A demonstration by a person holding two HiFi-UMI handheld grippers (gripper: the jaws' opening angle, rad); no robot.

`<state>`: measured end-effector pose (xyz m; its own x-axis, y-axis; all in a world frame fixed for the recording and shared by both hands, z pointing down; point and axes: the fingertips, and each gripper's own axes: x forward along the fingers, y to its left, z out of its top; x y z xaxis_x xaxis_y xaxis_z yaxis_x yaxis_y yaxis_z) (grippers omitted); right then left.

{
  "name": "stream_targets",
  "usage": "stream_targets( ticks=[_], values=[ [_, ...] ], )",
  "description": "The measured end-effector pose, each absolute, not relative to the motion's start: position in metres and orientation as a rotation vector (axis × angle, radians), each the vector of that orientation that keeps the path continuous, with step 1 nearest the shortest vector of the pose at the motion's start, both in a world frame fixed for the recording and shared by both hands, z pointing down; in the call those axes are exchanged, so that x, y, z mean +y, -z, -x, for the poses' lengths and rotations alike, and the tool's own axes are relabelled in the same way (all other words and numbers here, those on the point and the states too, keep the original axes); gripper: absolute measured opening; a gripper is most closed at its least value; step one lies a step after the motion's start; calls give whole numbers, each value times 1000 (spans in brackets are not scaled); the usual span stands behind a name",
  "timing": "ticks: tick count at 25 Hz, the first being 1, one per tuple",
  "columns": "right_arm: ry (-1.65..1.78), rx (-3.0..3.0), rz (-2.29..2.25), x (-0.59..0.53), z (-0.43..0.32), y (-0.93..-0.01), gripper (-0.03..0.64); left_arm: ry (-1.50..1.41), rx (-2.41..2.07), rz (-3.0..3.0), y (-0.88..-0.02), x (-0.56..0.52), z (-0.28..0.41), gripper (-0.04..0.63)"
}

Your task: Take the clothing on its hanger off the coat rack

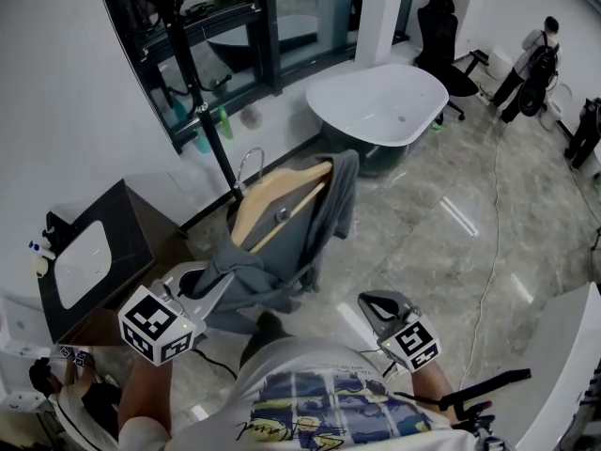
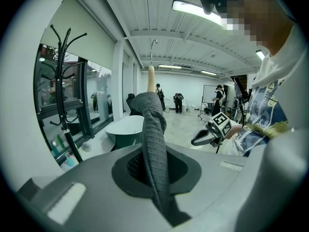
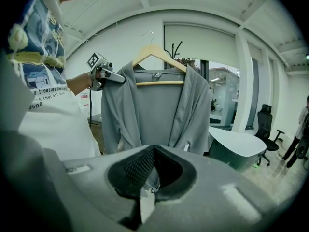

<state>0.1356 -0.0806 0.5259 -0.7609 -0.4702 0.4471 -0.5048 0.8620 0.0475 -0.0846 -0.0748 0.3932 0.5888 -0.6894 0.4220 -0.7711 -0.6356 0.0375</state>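
Note:
A grey garment (image 1: 282,261) hangs on a wooden hanger (image 1: 280,200) that tilts in the air just right of the black coat rack (image 1: 202,111). My left gripper (image 1: 218,285) is shut on the garment's shoulder; grey cloth (image 2: 154,139) runs up between its jaws to the hanger's tip (image 2: 150,79). In the right gripper view the garment (image 3: 159,110) hangs full front, its metal hook (image 3: 151,35) free of the rack, with the left gripper (image 3: 120,79) pinching the left shoulder. My right gripper (image 1: 366,301) is shut, holds nothing and sits lower right of the garment.
A white bathtub (image 1: 380,101) stands behind the rack. A dark counter with a white sink (image 1: 89,256) is at the left. A black office chair (image 1: 441,36) and a person (image 1: 535,64) are far right. A cable (image 1: 488,252) trails over the glossy floor.

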Motion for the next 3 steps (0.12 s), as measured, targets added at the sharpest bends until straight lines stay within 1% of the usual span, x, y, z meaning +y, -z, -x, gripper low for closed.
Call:
stream_targets(
  ticks=[3],
  values=[
    [-112, -2577, -720, -82, -135, -527, 2, -551, -1214, -2600, -393, -78, 88, 9]
  ],
)
